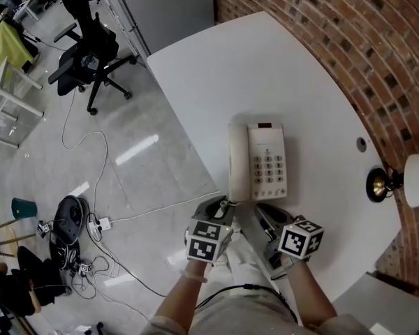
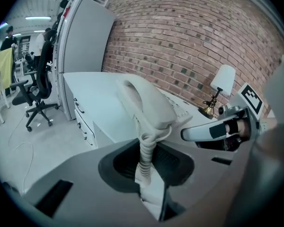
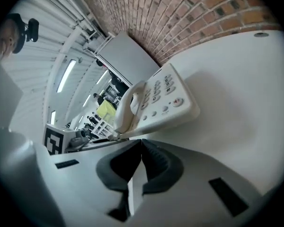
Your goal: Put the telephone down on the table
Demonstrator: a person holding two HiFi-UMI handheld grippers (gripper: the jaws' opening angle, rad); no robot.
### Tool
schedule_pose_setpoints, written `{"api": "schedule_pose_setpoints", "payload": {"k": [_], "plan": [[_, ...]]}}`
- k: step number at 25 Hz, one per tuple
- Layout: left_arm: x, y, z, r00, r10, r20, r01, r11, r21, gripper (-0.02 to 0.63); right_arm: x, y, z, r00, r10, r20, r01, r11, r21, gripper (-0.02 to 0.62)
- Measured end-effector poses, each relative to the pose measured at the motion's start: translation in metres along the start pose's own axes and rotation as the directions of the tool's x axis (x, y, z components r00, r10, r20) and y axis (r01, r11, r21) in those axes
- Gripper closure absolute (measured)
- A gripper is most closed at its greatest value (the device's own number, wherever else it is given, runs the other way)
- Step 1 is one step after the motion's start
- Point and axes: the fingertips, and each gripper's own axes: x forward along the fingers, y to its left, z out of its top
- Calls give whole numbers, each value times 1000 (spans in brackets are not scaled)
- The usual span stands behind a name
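Observation:
A cream telephone [image 1: 267, 163] rests flat on the white table [image 1: 265, 68], its handset [image 1: 239, 163] lying in the cradle on the left side. In the left gripper view the handset [image 2: 146, 100] fills the middle, and its coiled cord [image 2: 146, 152] runs down between the pads. My left gripper [image 2: 149, 163] is shut on that cord, just below the handset's near end [image 1: 224, 202]. My right gripper [image 3: 141, 156] is shut with nothing between its jaws and hovers just short of the phone's keypad end [image 3: 168, 98]. It sits at the phone's front edge [image 1: 265, 218].
A small brass lamp with a white shade [image 1: 399, 183] stands at the table's right edge, beside a brick wall [image 1: 349, 19]. A cable hole [image 1: 361, 144] sits right of the phone. On the floor to the left are an office chair [image 1: 87, 61] and tangled cables [image 1: 80, 232].

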Motion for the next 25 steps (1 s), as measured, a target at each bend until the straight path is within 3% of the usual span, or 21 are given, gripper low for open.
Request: {"api": "schedule_pose_setpoints", "payload": {"k": [8,18,23,25], "plan": [[2,2,-21,993,76,-91,-68,994,91,535,3,-6,-3,994,-102,-37,98,990,-105,589],[4,-2,-27,987,107,-120,-89,985,146,534,1,-10,-2,993,-114,-38,110,990,-90,589],[1,7,-26,982,139,-124,-122,984,132,472,1,-9,-2,993,-114,-37,111,990,-86,589],[1,9,-28,985,111,-130,-100,991,90,454,1,-9,-2,993,-115,-36,112,990,-84,590]]}}
